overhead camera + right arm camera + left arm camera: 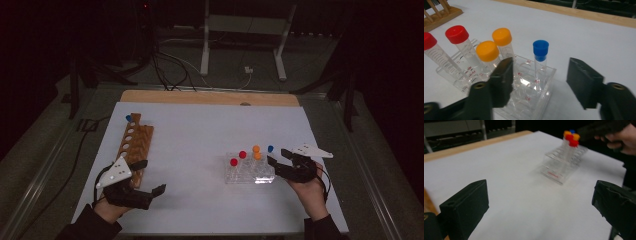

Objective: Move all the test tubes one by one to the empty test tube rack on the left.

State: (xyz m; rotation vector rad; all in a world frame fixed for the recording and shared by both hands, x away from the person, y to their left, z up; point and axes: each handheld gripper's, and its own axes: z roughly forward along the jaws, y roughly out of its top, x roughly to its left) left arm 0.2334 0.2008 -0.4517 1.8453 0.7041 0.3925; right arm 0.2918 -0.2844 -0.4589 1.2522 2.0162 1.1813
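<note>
A clear plastic tube rack (249,172) stands on the white sheet at the right. It holds two red-capped tubes (233,162), two orange-capped tubes (256,149) and a blue-capped tube (270,148). My right gripper (276,157) is at the rack's right end. In the right gripper view its jaws (541,80) stand apart on either side of the blue-capped tube (540,53) without touching it. My left gripper (153,176) is open near the front left with nothing between its jaws, beside a wooden rack (135,142). The left gripper view (540,205) faces the clear rack (564,162).
The wooden rack has a row of holes and a blue-capped tube (128,118) at its far end. A wooden strip (210,96) borders the white sheet (200,125) at the back. Cables and desk legs lie on the floor beyond.
</note>
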